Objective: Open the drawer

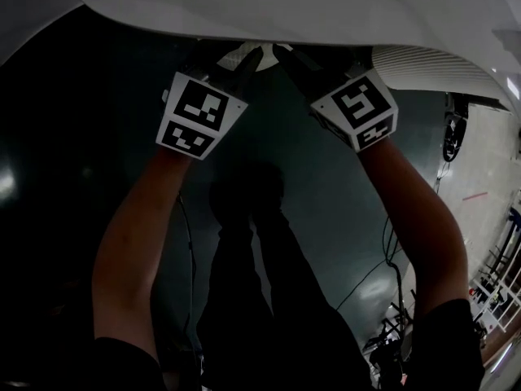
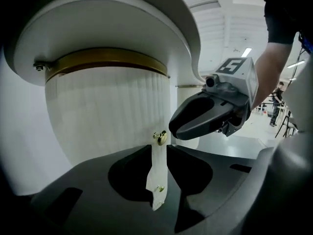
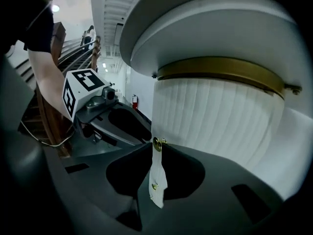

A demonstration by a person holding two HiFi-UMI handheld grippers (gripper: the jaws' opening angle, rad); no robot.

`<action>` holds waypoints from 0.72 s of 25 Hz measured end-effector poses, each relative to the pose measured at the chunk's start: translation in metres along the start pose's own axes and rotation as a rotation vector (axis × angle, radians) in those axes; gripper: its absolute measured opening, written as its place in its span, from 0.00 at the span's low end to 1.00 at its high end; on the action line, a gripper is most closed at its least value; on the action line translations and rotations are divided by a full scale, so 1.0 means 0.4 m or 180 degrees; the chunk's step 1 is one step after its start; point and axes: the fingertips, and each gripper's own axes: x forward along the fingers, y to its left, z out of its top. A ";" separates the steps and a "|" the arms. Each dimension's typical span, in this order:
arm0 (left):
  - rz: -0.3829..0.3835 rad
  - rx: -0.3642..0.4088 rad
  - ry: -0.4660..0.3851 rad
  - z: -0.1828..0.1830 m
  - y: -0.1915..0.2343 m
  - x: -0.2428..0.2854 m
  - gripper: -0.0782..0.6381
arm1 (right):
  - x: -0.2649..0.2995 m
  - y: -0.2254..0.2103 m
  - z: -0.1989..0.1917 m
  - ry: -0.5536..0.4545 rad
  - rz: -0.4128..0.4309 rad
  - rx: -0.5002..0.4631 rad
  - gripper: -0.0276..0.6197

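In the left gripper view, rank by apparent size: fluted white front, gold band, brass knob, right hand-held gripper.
1. fluted white front
2. right hand-held gripper, enlarged by nearness to the camera
3. gold band, long but thin; its order against the gripper is unsure
4. brass knob, clearly smallest

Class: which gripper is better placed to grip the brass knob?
Probably the right gripper: the small round brass knob sits between its narrowly parted jaw tips; the left gripper is just short of it.
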 end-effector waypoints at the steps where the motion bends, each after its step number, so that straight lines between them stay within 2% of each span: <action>1: -0.0019 0.0018 0.0002 0.006 -0.002 0.013 0.24 | -0.001 -0.009 -0.002 0.0010 0.0033 -0.0025 0.07; 5: -0.0190 0.0137 -0.0030 0.015 -0.009 0.002 0.24 | 0.029 0.012 0.021 0.0000 0.0164 -0.0130 0.07; 10: -0.0384 0.0333 0.0118 -0.009 -0.014 -0.014 0.23 | 0.050 0.050 0.036 0.0020 0.0325 -0.0315 0.07; 14: -0.0449 0.0403 0.0125 -0.005 -0.020 -0.019 0.23 | 0.045 0.055 0.041 -0.0056 0.0490 -0.0245 0.07; 18: -0.0442 0.0377 0.0098 -0.008 -0.023 -0.025 0.23 | 0.043 0.058 0.039 -0.0098 0.0498 -0.0164 0.07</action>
